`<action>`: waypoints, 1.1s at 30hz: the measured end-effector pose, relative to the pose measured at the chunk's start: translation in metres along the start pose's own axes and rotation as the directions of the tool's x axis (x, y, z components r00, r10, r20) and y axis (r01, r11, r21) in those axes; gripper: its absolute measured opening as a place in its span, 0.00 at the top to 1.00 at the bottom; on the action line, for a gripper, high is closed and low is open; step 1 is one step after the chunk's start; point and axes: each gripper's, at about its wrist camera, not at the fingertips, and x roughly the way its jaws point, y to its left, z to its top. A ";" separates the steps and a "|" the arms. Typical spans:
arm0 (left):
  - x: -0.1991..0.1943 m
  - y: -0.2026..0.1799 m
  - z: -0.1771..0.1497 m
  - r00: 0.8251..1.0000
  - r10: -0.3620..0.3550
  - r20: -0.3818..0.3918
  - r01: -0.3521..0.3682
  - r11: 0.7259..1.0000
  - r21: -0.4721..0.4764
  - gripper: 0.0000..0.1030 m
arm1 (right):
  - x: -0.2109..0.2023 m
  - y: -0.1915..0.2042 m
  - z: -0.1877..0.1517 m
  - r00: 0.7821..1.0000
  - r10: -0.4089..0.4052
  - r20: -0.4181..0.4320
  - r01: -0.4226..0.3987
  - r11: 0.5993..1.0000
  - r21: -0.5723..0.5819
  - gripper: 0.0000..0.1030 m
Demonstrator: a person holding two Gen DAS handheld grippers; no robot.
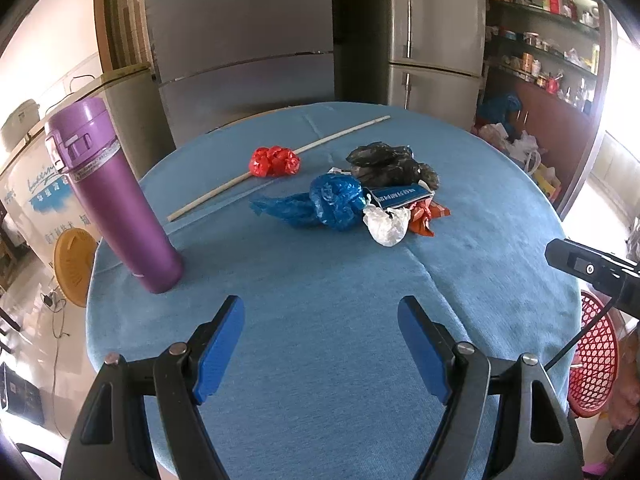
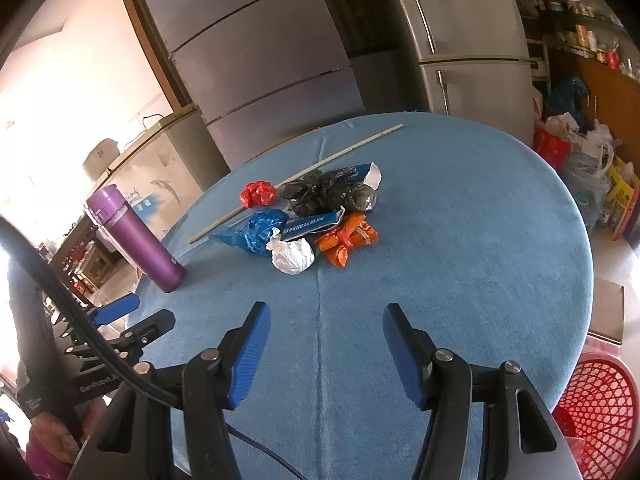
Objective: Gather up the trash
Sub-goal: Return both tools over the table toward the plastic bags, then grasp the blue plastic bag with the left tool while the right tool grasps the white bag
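Trash heap sits mid-table, untouched; both grippers empty and short of it.

Trash lies on the blue table point(image 2: 460, 240), in a loose cluster toward the far side: black bag point(image 2: 326, 196) largest, at the back; blue bag point(image 2: 256, 232) on its left; orange wrappers point(image 2: 346, 240) on the right; white wad point(image 2: 292, 256) nearest the grippers; small red wad point(image 2: 258, 194) apart at the left, beside a thin stick point(image 2: 296, 176). Purple flask point(image 2: 134, 236) stands upright at the left edge, well apart from the heap. Red basket point(image 2: 596, 412) sits below the table's right edge, probably the bin. Left gripper point(image 1: 320, 344): jaws wide apart, nothing between. Right gripper point(image 2: 326, 354): jaws part open, nothing between. Step judged: approach, first pick not yet made. Next move calls for reaching forward to the white wad and closing squarely on it.
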 end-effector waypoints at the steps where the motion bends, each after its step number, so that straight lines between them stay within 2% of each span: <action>1: 0.001 0.000 0.000 1.000 -0.001 -0.003 0.001 1.000 -0.001 0.23 | 0.000 0.000 0.000 1.000 -0.001 0.001 0.001 1.000 -0.002 0.39; 9: 0.016 0.010 0.000 0.999 -0.013 -0.043 0.011 0.999 -0.043 0.23 | 0.015 0.000 0.009 1.000 0.002 -0.030 -0.002 1.000 -0.006 0.39; 16: 0.031 0.025 -0.004 0.996 0.002 -0.084 -0.009 0.997 -0.075 0.23 | 0.040 0.004 0.018 0.996 0.039 -0.074 -0.038 0.999 0.013 0.39; 25: 0.045 0.047 0.004 0.994 0.049 -0.098 -0.059 0.993 -0.104 0.23 | 0.070 0.008 0.030 0.988 0.083 -0.128 -0.078 0.996 0.041 0.39; 33: 0.057 0.063 -0.001 0.989 0.055 -0.137 -0.074 0.987 -0.139 0.23 | 0.100 0.017 0.041 0.979 0.112 -0.170 -0.106 0.993 0.044 0.39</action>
